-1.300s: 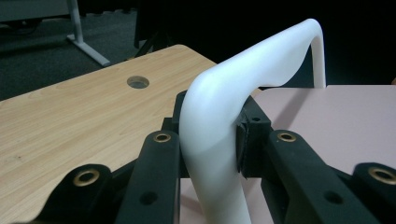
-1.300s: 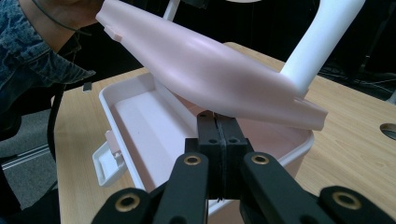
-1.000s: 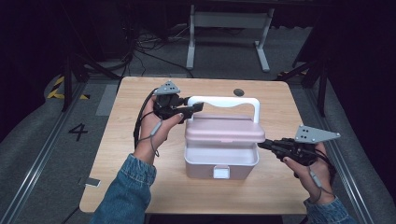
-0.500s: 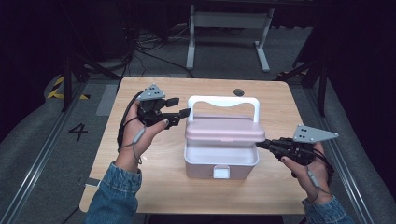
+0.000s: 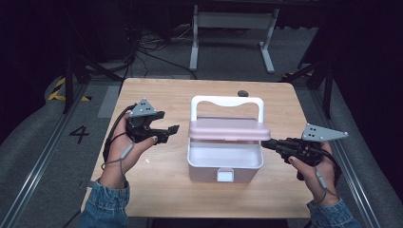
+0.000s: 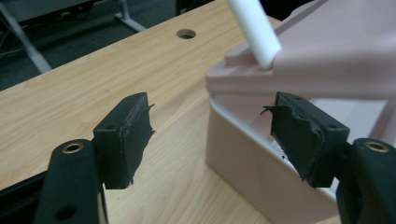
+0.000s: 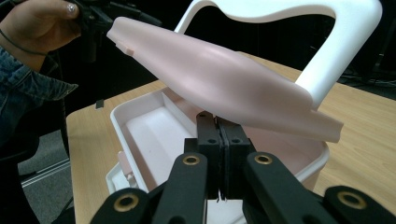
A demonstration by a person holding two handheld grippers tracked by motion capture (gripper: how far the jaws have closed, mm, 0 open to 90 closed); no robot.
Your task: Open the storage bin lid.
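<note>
A: Since a second ago the left claw point(image 5: 172, 132) has pulled away from the white handle point(image 5: 227, 101) and now sits over bare bench point(image 5: 157, 190), to the left of the box point(image 5: 225, 161). Its jaws have just been opening, and nothing is between them.

B: So it has let go. Is the handle upright?

A: Yes, it stands above the pink lid point(image 5: 229, 128) by itself. In the left claw view one white leg point(image 6: 254, 30) of it runs down into the lid's corner point(image 6: 327, 56).

B: And the lid? It looks raised.

A: It is. The right claw view shows it point(image 7: 219, 81) lifted off the tub, with the pale inside of the box point(image 7: 154, 130) open below it. I judge it is propped part-open, and the right claw point(image 5: 264, 143) is the likely reason.

B: How does that one stand?

A: Jaws pressed together, tips point(image 7: 217, 128) at the box's right side, just under the lid's edge. Whether they pinch something thin or only wedge the lid up, I cannot tell.

B: Where is the box itself?

A: Middle of the bench, latch point(image 5: 225, 175) facing the person, between the two hands.

B: Why spread the left claw wide, then?

A: My guess is that it is readying for a new hold, perhaps on the lid's left end.
</note>
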